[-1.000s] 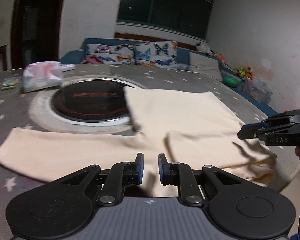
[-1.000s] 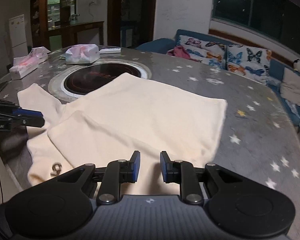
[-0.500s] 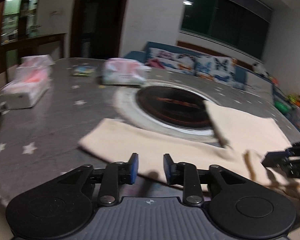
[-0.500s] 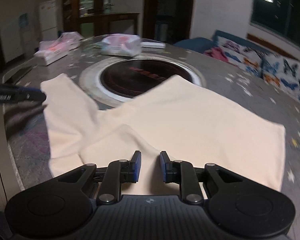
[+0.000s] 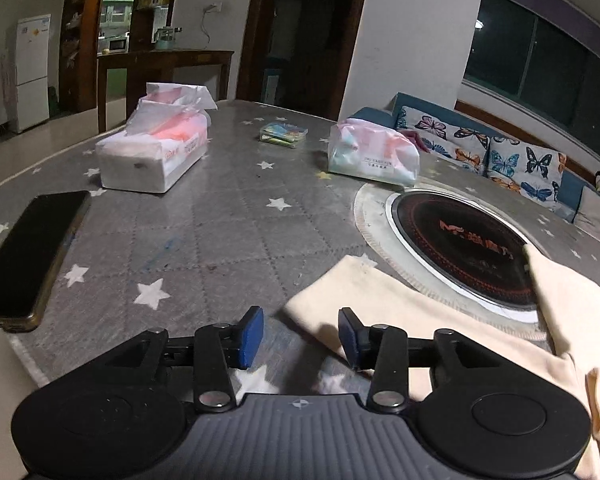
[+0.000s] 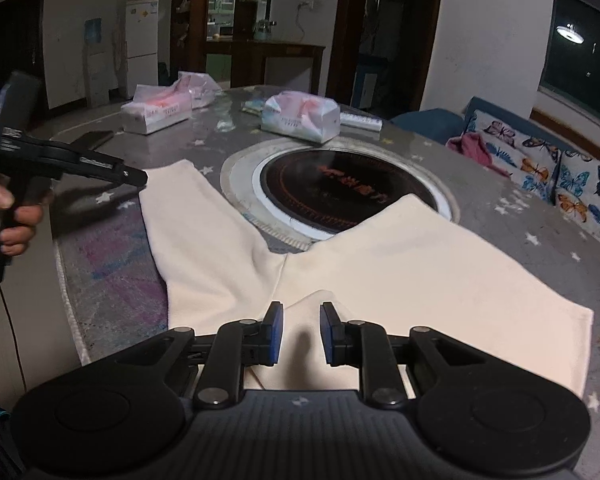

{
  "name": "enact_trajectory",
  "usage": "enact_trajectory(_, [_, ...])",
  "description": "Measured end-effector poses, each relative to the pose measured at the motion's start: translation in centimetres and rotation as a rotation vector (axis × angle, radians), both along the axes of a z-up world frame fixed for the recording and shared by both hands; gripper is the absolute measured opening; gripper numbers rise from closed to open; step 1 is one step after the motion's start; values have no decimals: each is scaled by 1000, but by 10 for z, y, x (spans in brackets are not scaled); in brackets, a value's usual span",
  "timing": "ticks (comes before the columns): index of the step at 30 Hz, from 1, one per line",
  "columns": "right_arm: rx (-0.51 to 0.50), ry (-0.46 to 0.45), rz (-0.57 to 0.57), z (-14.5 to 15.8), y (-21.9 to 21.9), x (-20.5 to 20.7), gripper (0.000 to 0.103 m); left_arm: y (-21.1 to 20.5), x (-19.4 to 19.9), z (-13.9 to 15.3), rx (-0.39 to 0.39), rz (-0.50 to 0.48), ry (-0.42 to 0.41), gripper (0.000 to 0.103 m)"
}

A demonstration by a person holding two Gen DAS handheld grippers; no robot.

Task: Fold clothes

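Observation:
A cream garment [image 6: 400, 276] lies flat on the grey star-patterned table, one long sleeve [image 6: 196, 236] stretched toward the left. In the left wrist view that sleeve's end [image 5: 360, 296] lies just ahead of my left gripper [image 5: 300, 336], which is open, its right pad over the cuff corner. From the right wrist view the left gripper [image 6: 134, 178] hovers beside the cuff, held by a hand [image 6: 12, 216]. My right gripper [image 6: 300, 332] is open and empty, low over the garment's folded near part.
A round black hob [image 5: 460, 240] is set in the table behind the sleeve. A dark phone [image 5: 32, 252] lies at the left edge. Two tissue packs [image 5: 156, 152] [image 5: 374, 156] and a small packet [image 5: 284, 134] sit farther back. A sofa with butterfly cushions [image 6: 560, 168] stands right.
My left gripper has swung left along the sleeve to its cuff end and opened wider. My right gripper has turned left over the garment and opened a little.

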State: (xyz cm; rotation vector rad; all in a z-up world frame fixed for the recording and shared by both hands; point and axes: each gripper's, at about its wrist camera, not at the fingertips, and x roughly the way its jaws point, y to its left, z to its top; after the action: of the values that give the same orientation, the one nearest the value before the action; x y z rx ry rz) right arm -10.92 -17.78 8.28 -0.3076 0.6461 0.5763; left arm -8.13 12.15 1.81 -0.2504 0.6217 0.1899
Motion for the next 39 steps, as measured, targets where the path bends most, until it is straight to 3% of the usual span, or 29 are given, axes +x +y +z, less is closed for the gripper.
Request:
enact_trajectory(1, [2,-7,-6,2,-3,-2,19,1,2,-1,-2,7,-2,41])
enact_trajectory(5, [13,-36,-42,13,-17,-10,19,2,8,-3,-19,13,-12,10])
enact_trajectory(7, [24,-46,-68,17,-25,-14,19,1,7,3,-58,-1,-35,5])
enact_trajectory(12, [50,-54,-152,19,-52,-24,19,-21,2,33,-109,-95,-127,5])
enact_trajectory(27, [155,-28,-405,6,-134,-50,19,-187,-24,117,-280,-715,-342,5])
enact_trajectory(34, [187,-2,-492,-5,-157,-61,19,-251,-29,90,-348,-916,-256,5])
enact_trajectory(38, [201,9,-530,-9,-166,-65,19,-275,-36,65,-290,-984,-166,8])
enact_trajectory(39, [204,9,-537,-9,-167,-66,19,-277,-38,60,-274,-988,-151,15])
